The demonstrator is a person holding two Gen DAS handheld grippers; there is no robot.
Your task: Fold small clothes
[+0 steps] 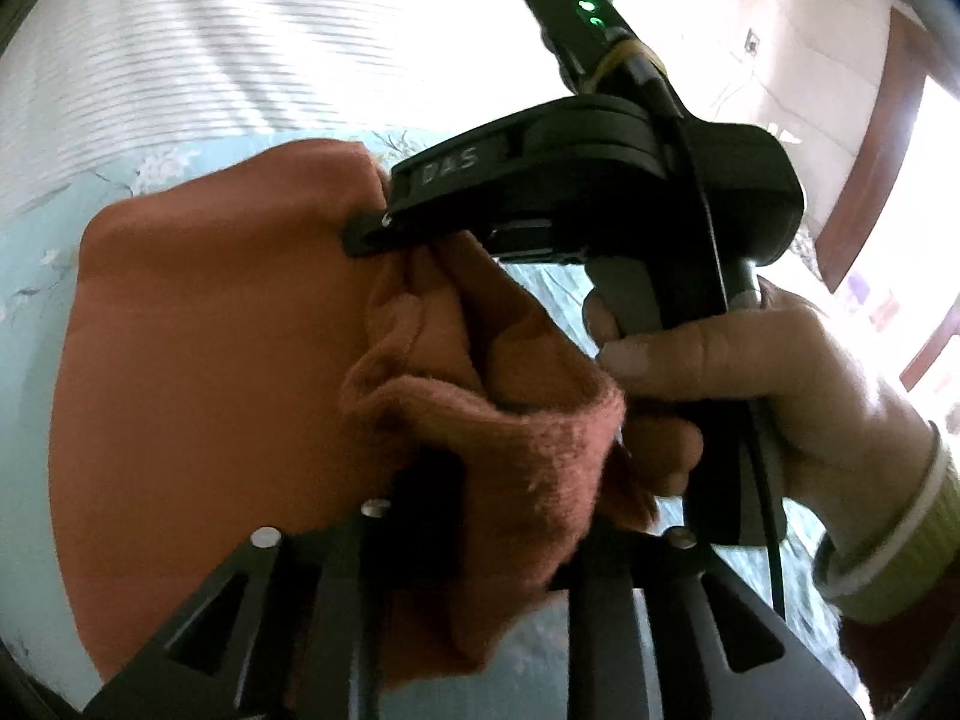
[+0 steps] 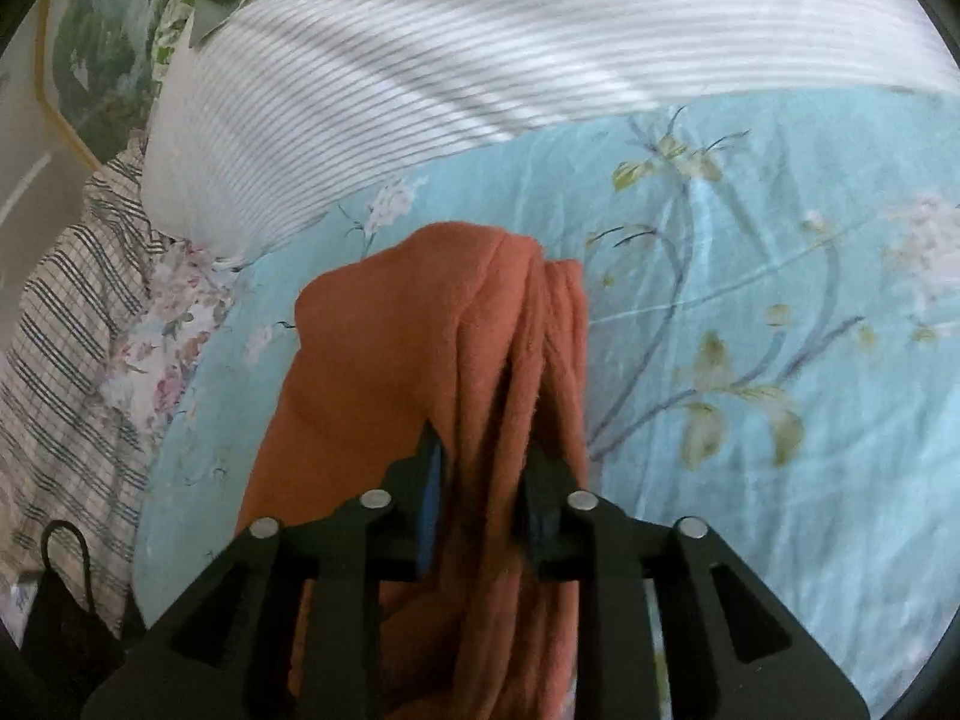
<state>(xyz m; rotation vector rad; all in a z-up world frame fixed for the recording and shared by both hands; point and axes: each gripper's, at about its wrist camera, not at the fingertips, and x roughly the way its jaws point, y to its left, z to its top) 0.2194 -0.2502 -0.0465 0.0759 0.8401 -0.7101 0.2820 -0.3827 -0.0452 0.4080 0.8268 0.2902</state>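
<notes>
A rust-orange knit garment (image 1: 210, 360) hangs above a light blue floral bedsheet (image 1: 36, 276). My left gripper (image 1: 480, 516) is shut on a bunched edge of the orange garment, which drapes over and hides its fingertips. The right gripper (image 1: 384, 228) shows in the left wrist view, held by a hand (image 1: 750, 384), its tips pinching the cloth's upper edge. In the right wrist view my right gripper (image 2: 486, 474) is shut on gathered folds of the orange garment (image 2: 390, 360), which hangs down onto the sheet (image 2: 750, 300).
A white striped pillow (image 2: 450, 60) lies behind the garment. A checked cloth (image 2: 66, 330) and a floral cloth (image 2: 162, 360) sit at the left of the bed. A black strap (image 2: 66, 570) lies at the lower left. A door frame (image 1: 870, 168) stands at the right.
</notes>
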